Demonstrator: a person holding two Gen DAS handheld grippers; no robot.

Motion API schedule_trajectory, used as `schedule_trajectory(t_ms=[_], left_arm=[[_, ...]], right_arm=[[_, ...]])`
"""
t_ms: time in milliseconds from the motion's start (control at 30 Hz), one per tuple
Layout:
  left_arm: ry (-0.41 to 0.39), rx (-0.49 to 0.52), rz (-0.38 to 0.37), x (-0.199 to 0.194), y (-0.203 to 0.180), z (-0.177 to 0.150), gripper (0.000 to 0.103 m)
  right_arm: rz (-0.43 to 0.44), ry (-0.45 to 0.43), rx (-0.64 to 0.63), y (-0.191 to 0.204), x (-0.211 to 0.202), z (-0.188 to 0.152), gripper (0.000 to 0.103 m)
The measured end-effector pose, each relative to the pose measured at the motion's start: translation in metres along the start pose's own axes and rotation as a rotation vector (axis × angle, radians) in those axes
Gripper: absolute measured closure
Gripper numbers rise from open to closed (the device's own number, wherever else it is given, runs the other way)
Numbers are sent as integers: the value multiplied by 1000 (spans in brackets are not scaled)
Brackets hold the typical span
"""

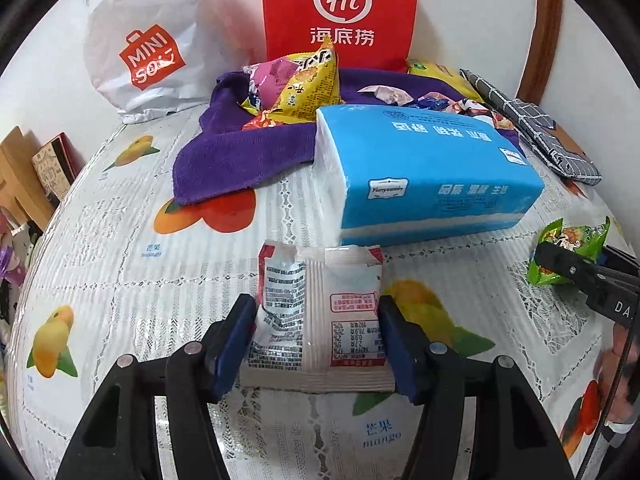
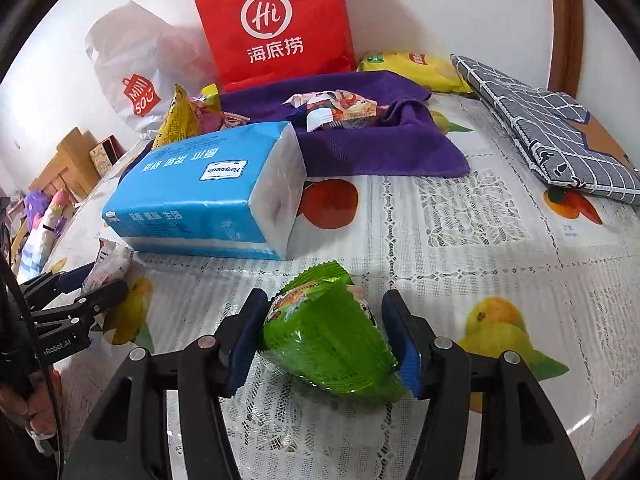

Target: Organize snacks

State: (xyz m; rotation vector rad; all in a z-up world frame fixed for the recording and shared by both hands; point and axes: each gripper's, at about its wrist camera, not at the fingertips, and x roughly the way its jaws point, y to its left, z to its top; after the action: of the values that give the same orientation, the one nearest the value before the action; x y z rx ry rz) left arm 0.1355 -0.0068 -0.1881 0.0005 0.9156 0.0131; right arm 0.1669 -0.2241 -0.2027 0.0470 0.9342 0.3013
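My left gripper is shut on a white snack packet with red print, just above the tablecloth; it also shows in the right wrist view. My right gripper is shut on a green snack packet, which also shows in the left wrist view. A purple towel at the back holds several snack packets: yellow and pink ones on its left, more on its right.
A blue tissue pack lies between the grippers and the towel. A red paper bag and a white Miniso bag stand against the wall. A grey checked pouch and a yellow packet lie at the back right.
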Motion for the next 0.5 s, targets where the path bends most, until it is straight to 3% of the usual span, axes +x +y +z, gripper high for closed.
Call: schedule_trajectory(t_ms=[200, 333, 500], left_arm=[[4, 9, 0, 2, -3, 1, 36], [2, 9, 0, 2, -3, 0, 36], [3, 10, 1, 2, -3, 0, 36]], right_arm=[[-6, 7, -19, 3, 1, 0, 38], [-15, 24, -72, 11, 5, -1, 29], [12, 26, -70, 9, 4, -1, 27]])
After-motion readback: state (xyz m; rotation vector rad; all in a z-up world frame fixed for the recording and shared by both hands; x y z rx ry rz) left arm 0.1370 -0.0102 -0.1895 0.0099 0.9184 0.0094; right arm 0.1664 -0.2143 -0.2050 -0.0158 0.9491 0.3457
